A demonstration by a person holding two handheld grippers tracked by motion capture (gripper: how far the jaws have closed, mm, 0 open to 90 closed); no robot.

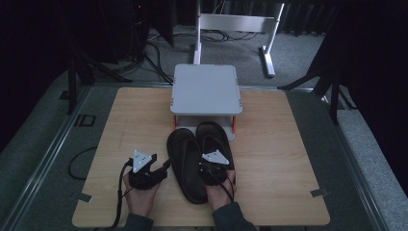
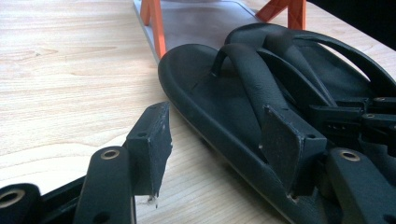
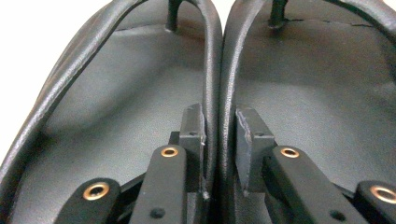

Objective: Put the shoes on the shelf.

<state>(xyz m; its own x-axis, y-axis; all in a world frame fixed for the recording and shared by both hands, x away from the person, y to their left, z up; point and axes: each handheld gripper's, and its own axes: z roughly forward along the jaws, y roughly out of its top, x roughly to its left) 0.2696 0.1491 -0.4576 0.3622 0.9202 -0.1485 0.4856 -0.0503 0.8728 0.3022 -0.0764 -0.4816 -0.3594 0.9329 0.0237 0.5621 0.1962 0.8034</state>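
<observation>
Two black flip-flops lie side by side on the wooden table, toes toward the shelf: the left sandal and the right sandal. My right gripper sits over their heel ends, shut on the two neighbouring inner straps, pinching them together. My left gripper rests low on the table at the left sandal's outer side. It is open, with that sandal's rim between the jaws and untouched by the pads.
A small white shelf on orange legs stands just beyond the sandals' toes. A metal frame and cables lie on the floor behind the table. Bare wood spreads to the left and right of the sandals.
</observation>
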